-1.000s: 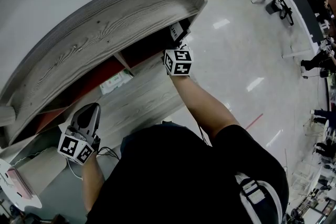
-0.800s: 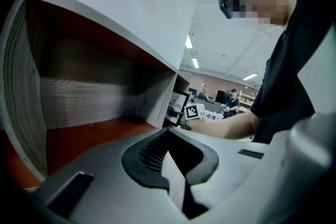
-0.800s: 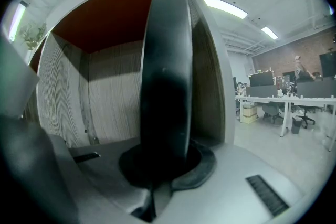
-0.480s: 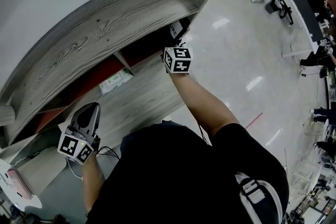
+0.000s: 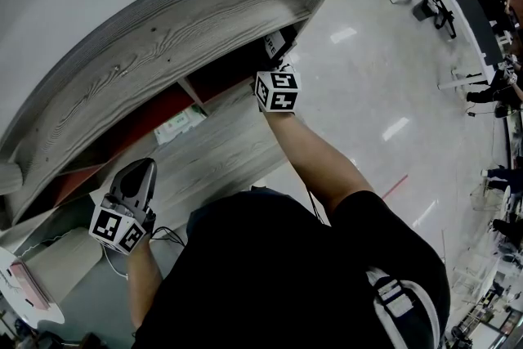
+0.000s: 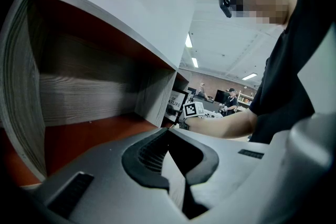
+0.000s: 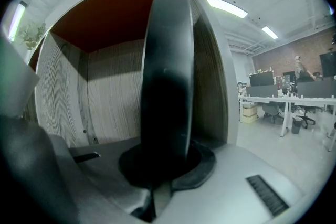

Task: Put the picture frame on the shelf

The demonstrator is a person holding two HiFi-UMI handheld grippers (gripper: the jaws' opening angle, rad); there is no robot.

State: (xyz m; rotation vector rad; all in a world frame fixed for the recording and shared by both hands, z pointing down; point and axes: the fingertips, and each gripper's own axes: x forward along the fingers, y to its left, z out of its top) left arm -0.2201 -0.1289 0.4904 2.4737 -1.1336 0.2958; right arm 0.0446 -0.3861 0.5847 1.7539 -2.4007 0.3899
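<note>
Two grippers: left gripper before the shelf's left end, jaws together, nothing between them; right gripper at the shelf's right end, clamped on the picture frame
Frame place: upright in the mouth of the shelf's right-end compartment; whether its foot rests on the board cannot be told
Hidden: head view covers the right jaws with the marker cube; the shelf's top board roofs over the compartments
View against view: right gripper view gives only the frame's dark edge; left gripper view, far along the shelf front, shows its printed face, cut off by a divider
Compartments: red-brown inside; a pale packet lies at the middle one's front
Far: desks beyond the shelf's right end
</note>
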